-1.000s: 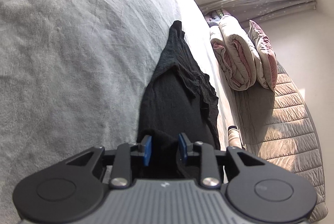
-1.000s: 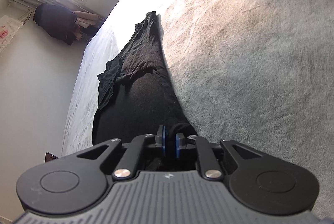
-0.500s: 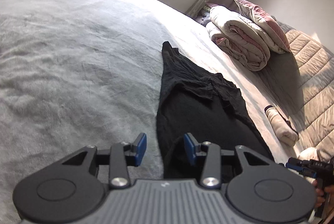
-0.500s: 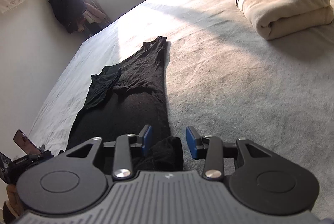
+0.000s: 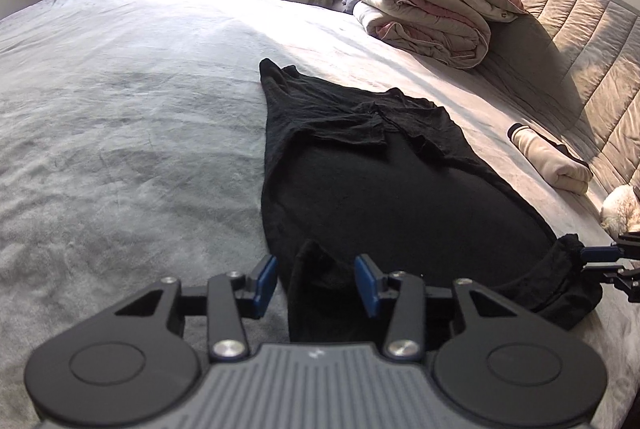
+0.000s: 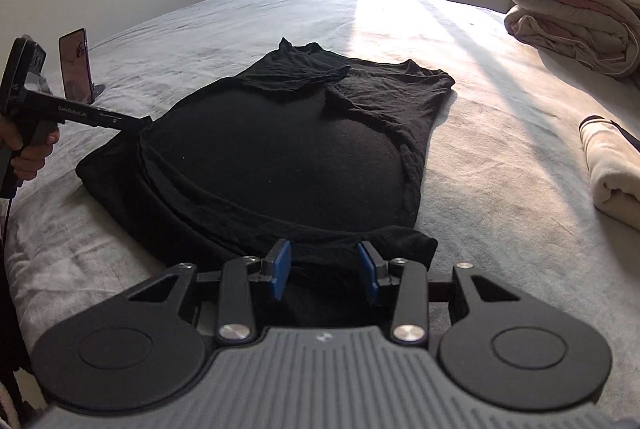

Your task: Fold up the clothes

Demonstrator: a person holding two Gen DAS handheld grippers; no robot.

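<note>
A black garment [image 5: 380, 189] lies flat on the grey bed cover [image 5: 120, 133], its sleeves folded in over the body. My left gripper [image 5: 316, 281] is at the near left hem corner. Its blue pads [image 5: 266, 279] stand apart, and a raised hump of fabric sits between them, not pinched. My right gripper [image 6: 325, 269] is open over the near right hem of the garment [image 6: 272, 157], which lies loose between its pads [image 6: 280, 265]. Each wrist view shows the other gripper at the far corner: the right gripper [image 5: 588, 253], the left gripper [image 6: 142, 121].
Folded duvets [image 5: 424, 13] and a pillow are stacked at the bed's far right, by a quilted headboard [image 5: 580, 41]. A rolled cream garment [image 6: 612, 169] lies to the right. A phone on a stand [image 6: 76, 65] sits at the left edge. A person's hand [image 6: 32, 153] holds the left handle.
Both grippers rolled from a tilt to level and drew back a little. The right jaws went from shut on the hem to open; the left jaws widened too.
</note>
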